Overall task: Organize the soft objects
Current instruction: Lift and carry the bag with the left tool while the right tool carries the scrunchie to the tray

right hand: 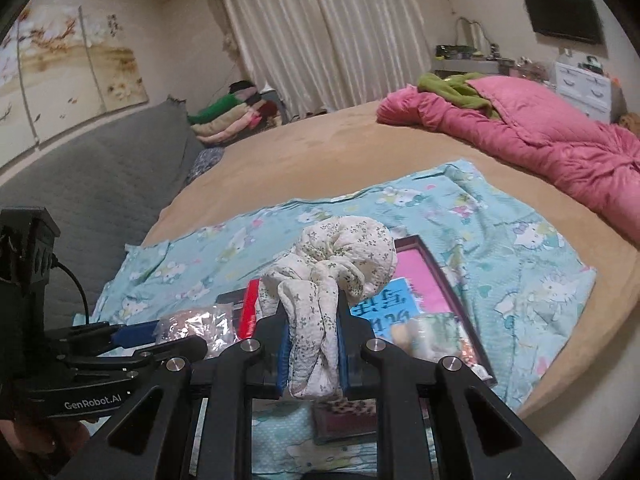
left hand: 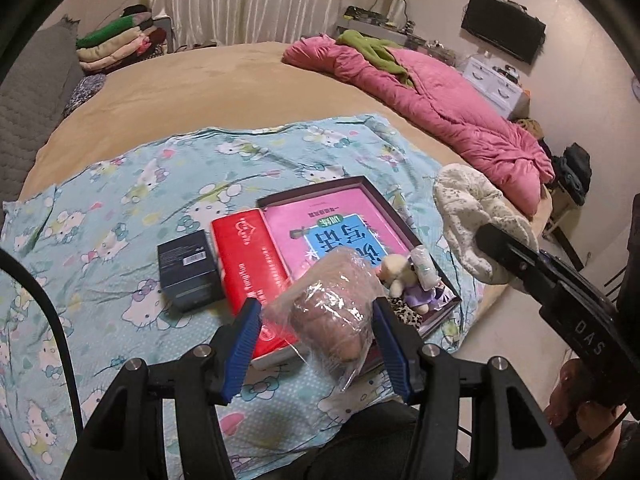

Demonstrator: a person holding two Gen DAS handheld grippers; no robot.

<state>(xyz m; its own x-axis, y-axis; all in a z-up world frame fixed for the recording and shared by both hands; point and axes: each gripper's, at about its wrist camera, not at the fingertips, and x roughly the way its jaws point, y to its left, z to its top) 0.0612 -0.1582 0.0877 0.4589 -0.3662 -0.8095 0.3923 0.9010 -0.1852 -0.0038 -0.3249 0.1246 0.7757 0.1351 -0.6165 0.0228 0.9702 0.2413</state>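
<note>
left wrist view: we are gripping a plastic-wrapped bundle [left hand: 336, 300] in the left gripper [left hand: 316, 312] and a floral cloth [right hand: 320, 300] in the tightly closed right gripper [right hand: 314, 344], both hanging above the box [left hand: 448, 280] edge; bare bed [left hand: 200, 92] lying beyond.

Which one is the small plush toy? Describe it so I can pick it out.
On the round tan bed lies a light blue cartoon-print sheet with a shallow dark-rimmed box on it. The small cream plush toy in a purple outfit sits at the box's near right corner, the only fuzzy figure among flat books.
</note>
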